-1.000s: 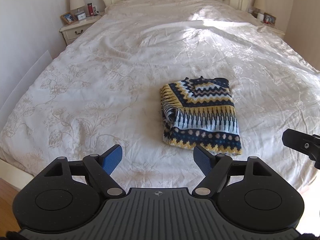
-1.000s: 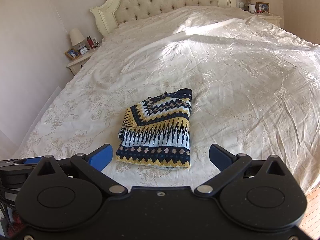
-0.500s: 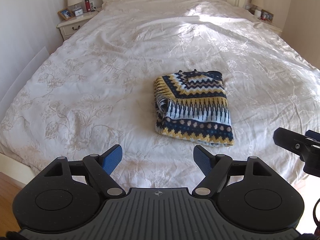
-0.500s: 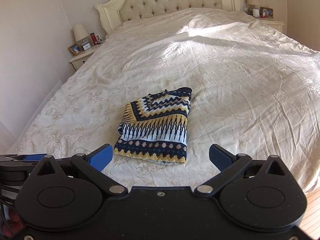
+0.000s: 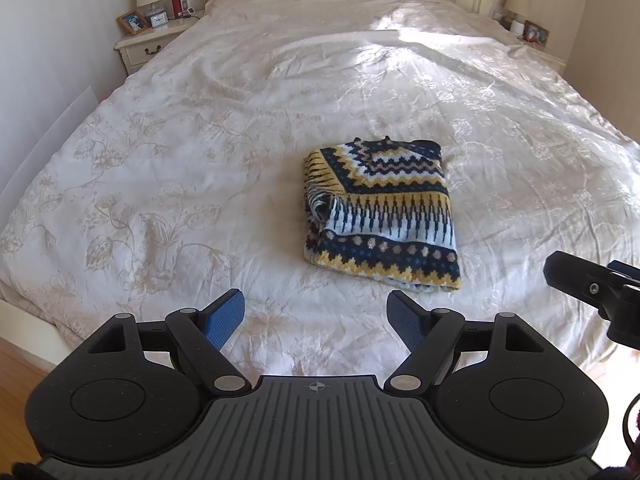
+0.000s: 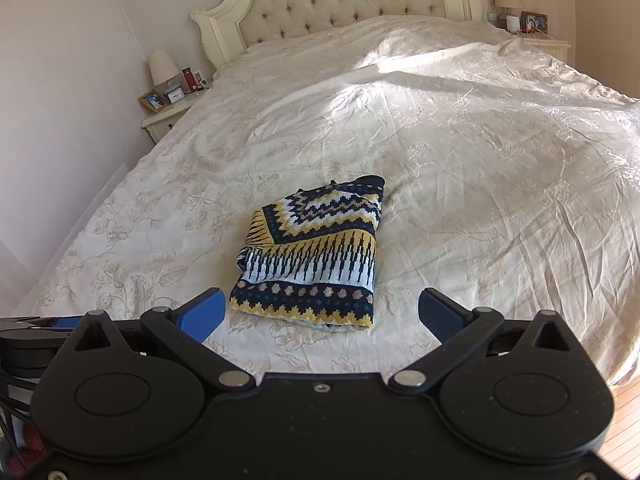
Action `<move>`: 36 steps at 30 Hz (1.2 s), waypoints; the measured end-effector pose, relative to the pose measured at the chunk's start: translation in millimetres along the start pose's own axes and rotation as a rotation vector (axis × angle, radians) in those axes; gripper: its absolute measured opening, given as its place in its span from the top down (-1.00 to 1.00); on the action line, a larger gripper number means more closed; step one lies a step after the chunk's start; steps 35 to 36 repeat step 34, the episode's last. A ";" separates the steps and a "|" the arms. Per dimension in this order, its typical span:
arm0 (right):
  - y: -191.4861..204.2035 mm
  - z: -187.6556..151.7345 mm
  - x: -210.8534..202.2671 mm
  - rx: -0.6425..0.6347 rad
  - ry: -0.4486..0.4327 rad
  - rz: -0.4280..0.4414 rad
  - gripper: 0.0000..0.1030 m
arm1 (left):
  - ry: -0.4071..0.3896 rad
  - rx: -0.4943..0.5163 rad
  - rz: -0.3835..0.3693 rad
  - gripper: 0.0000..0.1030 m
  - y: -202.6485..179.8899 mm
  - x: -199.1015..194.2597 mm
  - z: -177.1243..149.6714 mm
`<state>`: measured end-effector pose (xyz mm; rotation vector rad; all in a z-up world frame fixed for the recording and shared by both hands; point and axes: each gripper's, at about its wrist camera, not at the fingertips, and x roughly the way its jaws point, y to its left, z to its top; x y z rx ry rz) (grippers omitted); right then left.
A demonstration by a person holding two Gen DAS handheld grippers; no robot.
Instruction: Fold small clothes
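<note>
While both claws draw back toward bed's foot, sweater [image 5: 382,216] lies folded in compact rectangle mid-bed [image 5: 160,168], farther off than second ago; fold looks done. Left claw [image 5: 316,318] and right claw [image 6: 320,312] gape wide, empty, sweater ahead, untouched.
</note>
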<state>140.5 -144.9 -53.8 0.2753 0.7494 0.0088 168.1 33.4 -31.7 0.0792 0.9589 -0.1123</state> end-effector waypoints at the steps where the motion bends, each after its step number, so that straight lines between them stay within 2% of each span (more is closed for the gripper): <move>1: 0.1 0.1 0.0 0.000 0.001 0.001 -0.99 | 0.002 -0.002 0.001 -0.50 0.3 0.5 0.4; 36: 3.9 -2.3 7.2 0.024 0.020 0.019 -0.99 | 0.006 -0.005 0.004 -0.50 0.6 3.2 -1.1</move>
